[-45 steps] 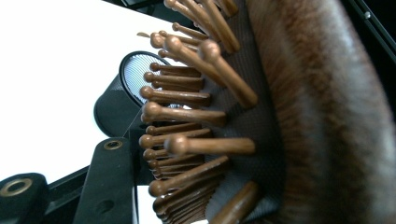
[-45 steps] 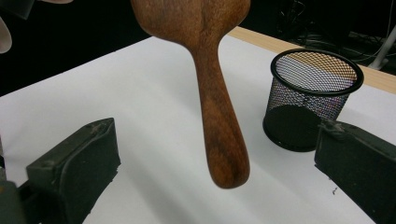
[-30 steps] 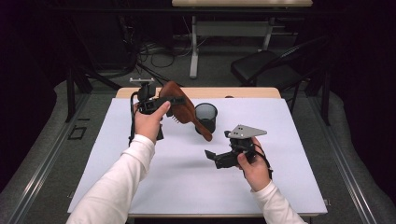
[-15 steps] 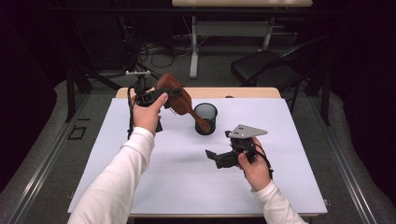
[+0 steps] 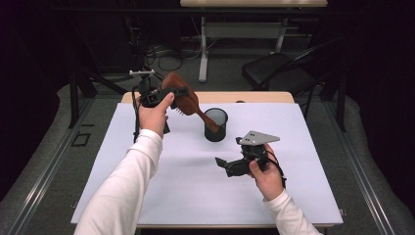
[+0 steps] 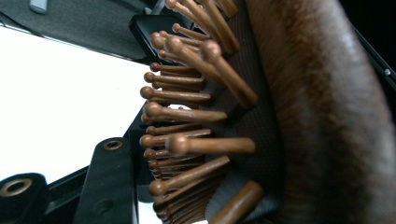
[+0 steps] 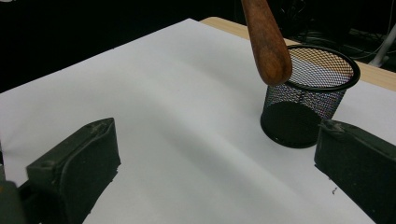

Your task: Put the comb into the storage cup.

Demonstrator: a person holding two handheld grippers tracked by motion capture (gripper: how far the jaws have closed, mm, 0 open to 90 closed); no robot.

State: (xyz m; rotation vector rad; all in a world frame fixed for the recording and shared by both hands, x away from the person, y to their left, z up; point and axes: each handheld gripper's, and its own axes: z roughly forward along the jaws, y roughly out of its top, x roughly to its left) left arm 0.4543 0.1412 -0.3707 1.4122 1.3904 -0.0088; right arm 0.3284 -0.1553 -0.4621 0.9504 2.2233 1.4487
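Left tool [image 5: 172,93] clamped on the wooden hairbrush [image 5: 183,100] – head gripped, handle end hanging above the mesh cup [image 5: 216,125], not yet inside. Lowering and release left. Right tool [image 5: 226,164] open, idle above the tabletop [image 5: 147,196].

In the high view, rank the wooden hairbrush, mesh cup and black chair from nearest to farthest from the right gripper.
From the right gripper:
1. Mesh cup, on the white sheet just beyond it.
2. Wooden hairbrush, clamped in the left gripper, upper left.
3. Black chair, on the floor behind the table.
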